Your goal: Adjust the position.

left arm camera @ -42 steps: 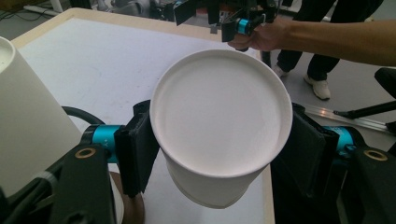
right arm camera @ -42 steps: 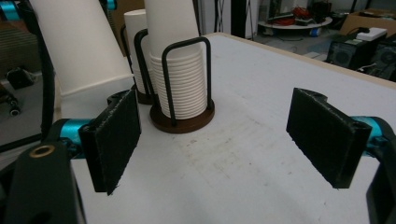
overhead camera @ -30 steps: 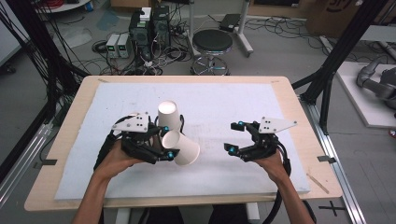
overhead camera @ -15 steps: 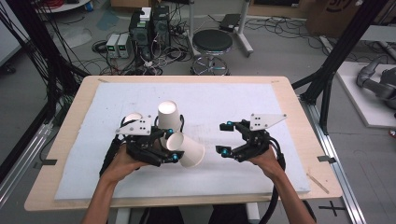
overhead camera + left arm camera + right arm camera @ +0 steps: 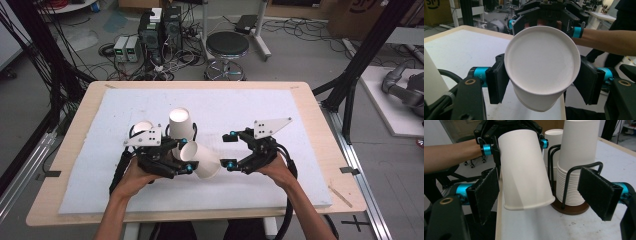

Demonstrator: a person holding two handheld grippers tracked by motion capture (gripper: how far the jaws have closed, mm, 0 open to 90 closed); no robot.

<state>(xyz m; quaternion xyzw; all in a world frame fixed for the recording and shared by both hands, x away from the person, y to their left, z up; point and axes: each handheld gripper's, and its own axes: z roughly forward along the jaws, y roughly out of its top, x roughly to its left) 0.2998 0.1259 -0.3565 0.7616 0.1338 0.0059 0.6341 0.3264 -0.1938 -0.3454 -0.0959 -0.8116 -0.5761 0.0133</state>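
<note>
White paper cup (image 5: pixel 201 160) pinched near its base by the left gripper (image 5: pixel 186 169), held lying almost level above the table's white mat (image 5: pixel 300 180), open mouth pointing toward the right gripper (image 5: pixel 229 150). Jaws of that right gripper spread wide on either side of the cup's rim end, pads not touching it in the right gripper view. Judged a hand-over in progress: cup lifted from its stack and offered across. Next move likely calls for sliding the open jaws a little farther along the cup wall, closing gently so the thin paper does not crush, then easing the left grip off. Counted: one loose cup, two stacks of cups (image 5: pixel 576 157) standing mouth-down in one black wire holder (image 5: pixel 570 207) on a brown base, two grippers, two hands.
</note>
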